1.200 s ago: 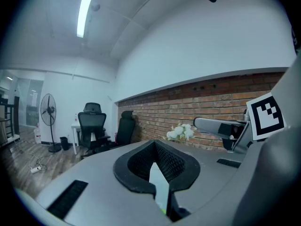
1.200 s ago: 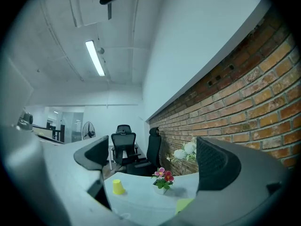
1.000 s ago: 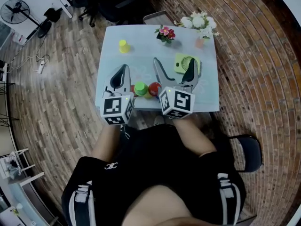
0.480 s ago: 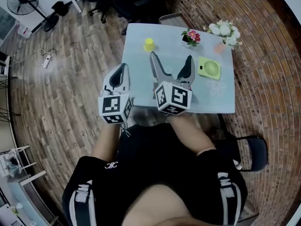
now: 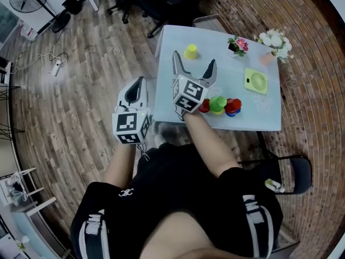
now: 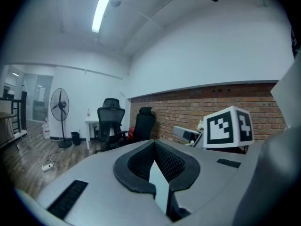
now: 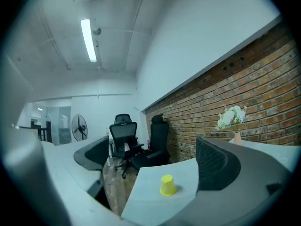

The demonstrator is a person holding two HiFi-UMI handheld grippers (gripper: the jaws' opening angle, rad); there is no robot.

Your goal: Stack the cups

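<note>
A seated person held two grippers over a pale table (image 5: 253, 120) with the cup-stacking task unfinished. Nearest, at 9 o'clock from the table's near edge, the left gripper (image 5: 139, 83) hung above the wood floor (image 5: 81, 90), clear of the tabletop. Its jaws were pressed together on nothing, and its own view showed only the room beyond, which suggested it was parked out of the way.

At its 2 o'clock, the right gripper (image 5: 194, 65) was held over the table's left part with jaws spread wide and empty, apparently opened to take a cup. At 4 o'clock from that gripper, a cluster of cups (image 5: 218, 104) in red, green and red, with blue showing at the near side, sat close together by the near edge. Some seemed nested, though how many could not be told.

At the right gripper's 12 o'clock, a lone yellow cup (image 5: 190, 51) stood upside down near the far-left corner, well apart from the cluster. The right gripper view framed it between the open jaws, untouched, which marked it as the likely next pick. A green fan (image 5: 256, 81) lay at 4 o'clock from the yellow cup. Pink flowers (image 5: 240, 45) and white flowers (image 5: 274, 39) lined the far edge by the brick wall (image 5: 307, 63), off the line of reach. Office chairs (image 5: 161, 4) stood beyond the table.
</note>
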